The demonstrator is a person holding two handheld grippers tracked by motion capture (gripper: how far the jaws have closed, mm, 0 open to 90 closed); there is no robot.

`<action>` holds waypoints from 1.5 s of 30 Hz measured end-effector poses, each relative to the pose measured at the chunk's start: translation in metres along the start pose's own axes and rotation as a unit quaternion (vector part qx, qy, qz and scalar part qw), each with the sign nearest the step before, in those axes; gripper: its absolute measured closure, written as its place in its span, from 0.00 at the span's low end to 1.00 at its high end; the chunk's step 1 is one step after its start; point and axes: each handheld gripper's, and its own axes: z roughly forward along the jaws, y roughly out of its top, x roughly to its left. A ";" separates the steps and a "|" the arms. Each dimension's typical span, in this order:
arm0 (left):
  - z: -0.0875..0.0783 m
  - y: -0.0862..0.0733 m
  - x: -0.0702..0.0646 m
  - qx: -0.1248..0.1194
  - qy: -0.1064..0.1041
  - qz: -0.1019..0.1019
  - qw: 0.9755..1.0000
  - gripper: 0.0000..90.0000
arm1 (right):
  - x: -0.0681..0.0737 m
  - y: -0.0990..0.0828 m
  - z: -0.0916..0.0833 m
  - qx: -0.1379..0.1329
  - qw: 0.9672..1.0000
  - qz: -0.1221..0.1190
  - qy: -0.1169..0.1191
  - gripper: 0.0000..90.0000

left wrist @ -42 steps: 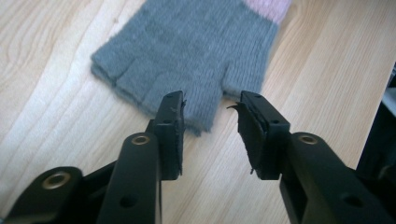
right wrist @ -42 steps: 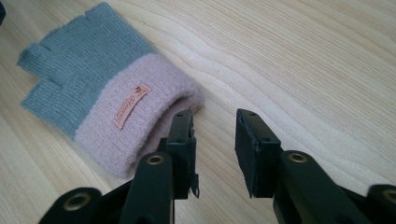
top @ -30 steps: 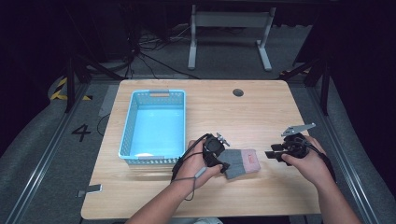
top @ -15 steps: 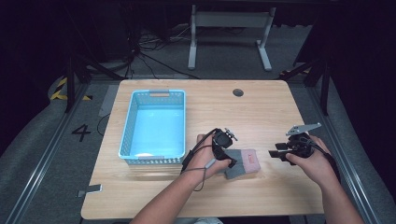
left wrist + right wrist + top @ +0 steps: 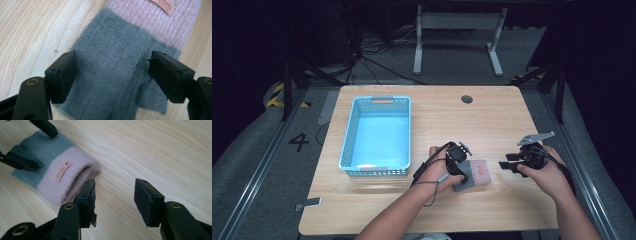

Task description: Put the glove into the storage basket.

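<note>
The grey-and-pink knitted glove (image 5: 472, 174) is lying flat on the bench (image 5: 492, 120), near the front edge and a little right of centre, its pink cuff with the small label pointing right and its grey end pointing left. I am holding my left tongs (image 5: 112, 75) spread wide over the grey part, one jaw at each side of the knit, and they are gripping nothing yet. My right tongs (image 5: 113, 200) are also standing apart, empty, hovering just right of the pink cuff with the nearer jaw close to the fold of the cuff but not touching it.

To the left of the glove, the blue basket (image 5: 352, 150) is sitting empty, apart from the glove. As I judge it, the work is only beginning: the glove is neither lifted nor moved, and if it is meant for the basket, the grasp, the lift and the carry left are all still ahead.

In the high view, my left hand (image 5: 437, 172) is reaching forward and angling down onto the glove, while my right hand (image 5: 544, 172) is resting low, pointing left toward it.
</note>
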 end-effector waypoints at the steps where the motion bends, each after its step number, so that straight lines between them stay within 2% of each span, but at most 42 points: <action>1: 0.001 0.000 0.000 0.001 0.001 0.001 1.000 0.26 | 0.000 0.000 0.000 0.001 1.000 0.000 0.000 0.59; 12: 0.008 0.001 -0.009 0.010 0.030 0.009 0.999 0.21 | 0.001 0.000 0.003 0.002 1.000 -0.001 0.004 0.58; 14: 0.009 0.001 -0.009 0.012 0.028 0.005 1.000 0.21 | 0.001 0.000 0.003 0.001 1.000 -0.001 0.004 0.57; 17: 0.010 -0.001 -0.008 0.003 0.027 0.018 0.999 0.20 | 0.002 0.000 0.003 0.002 1.000 -0.001 0.004 0.57; 20: 0.010 -0.001 -0.008 0.003 0.026 0.022 0.999 0.20 | 0.002 0.000 0.003 0.001 1.000 -0.001 0.005 0.57; 25: 0.010 0.000 -0.008 0.006 0.031 0.021 0.999 0.25 | 0.001 -0.001 0.003 0.000 1.000 -0.001 0.005 0.57; 28: 0.007 0.000 -0.007 0.008 0.030 0.022 0.999 0.32 | 0.001 0.000 0.002 -0.001 1.000 0.000 0.005 0.57; 31: 0.004 0.001 -0.006 0.013 0.030 0.019 0.999 0.49 | 0.001 -0.001 0.003 -0.001 1.000 0.000 0.004 0.57; 37: 0.002 0.001 -0.007 0.014 0.023 0.032 0.999 0.71 | 0.000 -0.001 0.003 -0.002 1.000 0.002 0.003 0.57; 42: 0.000 0.001 -0.008 0.013 0.024 0.036 0.999 0.77 | 0.000 -0.001 0.002 -0.003 1.000 0.002 0.003 0.57; 45: -0.004 0.001 -0.008 0.008 0.024 0.046 0.999 0.79 | -0.001 -0.002 0.002 -0.004 1.000 0.003 0.002 0.56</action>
